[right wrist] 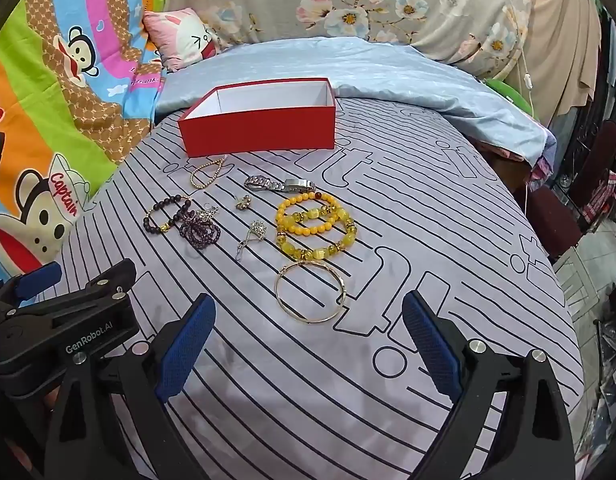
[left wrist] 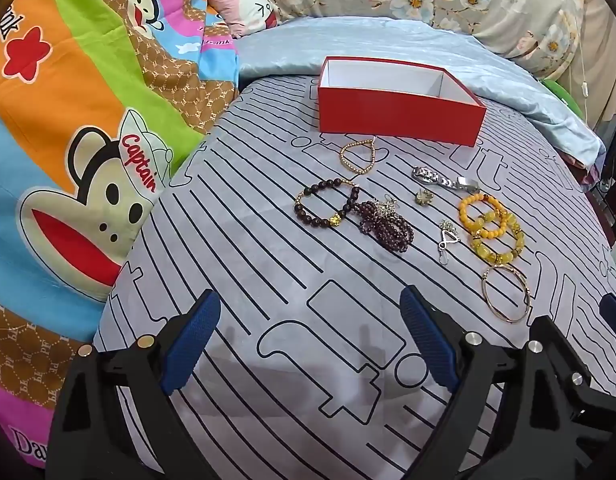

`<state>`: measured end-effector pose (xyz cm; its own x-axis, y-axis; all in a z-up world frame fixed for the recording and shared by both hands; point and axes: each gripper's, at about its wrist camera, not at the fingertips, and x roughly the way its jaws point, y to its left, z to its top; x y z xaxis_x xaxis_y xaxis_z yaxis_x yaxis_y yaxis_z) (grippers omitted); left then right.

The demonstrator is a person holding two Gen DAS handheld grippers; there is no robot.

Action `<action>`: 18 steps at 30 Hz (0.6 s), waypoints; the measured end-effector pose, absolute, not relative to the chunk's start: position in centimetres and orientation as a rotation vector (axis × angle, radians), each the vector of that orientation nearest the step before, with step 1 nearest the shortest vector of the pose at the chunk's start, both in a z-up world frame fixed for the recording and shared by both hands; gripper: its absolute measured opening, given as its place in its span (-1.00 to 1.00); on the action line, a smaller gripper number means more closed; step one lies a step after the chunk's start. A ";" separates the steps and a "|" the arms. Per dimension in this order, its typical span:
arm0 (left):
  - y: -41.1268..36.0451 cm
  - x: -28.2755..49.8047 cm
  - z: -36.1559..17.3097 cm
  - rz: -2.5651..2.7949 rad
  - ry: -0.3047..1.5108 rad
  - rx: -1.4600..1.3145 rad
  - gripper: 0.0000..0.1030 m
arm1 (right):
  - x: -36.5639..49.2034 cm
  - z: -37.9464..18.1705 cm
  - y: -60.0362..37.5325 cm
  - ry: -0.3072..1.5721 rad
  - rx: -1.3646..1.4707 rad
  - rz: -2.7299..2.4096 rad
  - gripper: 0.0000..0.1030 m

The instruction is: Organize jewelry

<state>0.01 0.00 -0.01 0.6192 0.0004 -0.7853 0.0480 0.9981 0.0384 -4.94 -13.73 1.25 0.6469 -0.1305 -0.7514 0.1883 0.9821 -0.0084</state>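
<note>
The left gripper (left wrist: 310,344) and the right gripper (right wrist: 308,346) are both hovering low over the striped bed sheet (right wrist: 428,216), fingers apart and holding nothing. Nearest to the right one is lying the gold bangle (right wrist: 310,293), probably stiff, thin and slippery, so taking it across the rim seems best. The yellow bead bracelets (right wrist: 316,224) and dark bead bracelet (left wrist: 326,208) are looking light and floppy. The silver watch (right wrist: 280,185) is lying further. The red box (right wrist: 260,120) is standing open behind, and nothing is blocking the way.
</note>
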 end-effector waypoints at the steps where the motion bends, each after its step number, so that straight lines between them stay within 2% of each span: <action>1: 0.0 0.0 0.0 -0.029 0.903 0.058 0.72 | -5.0 1.3 -13.8 0.848 0.073 -0.180 0.80; 18: 0.3 -0.5 -0.4 -0.030 0.909 0.057 0.72 | -4.9 0.9 -13.9 0.848 0.075 -0.181 0.80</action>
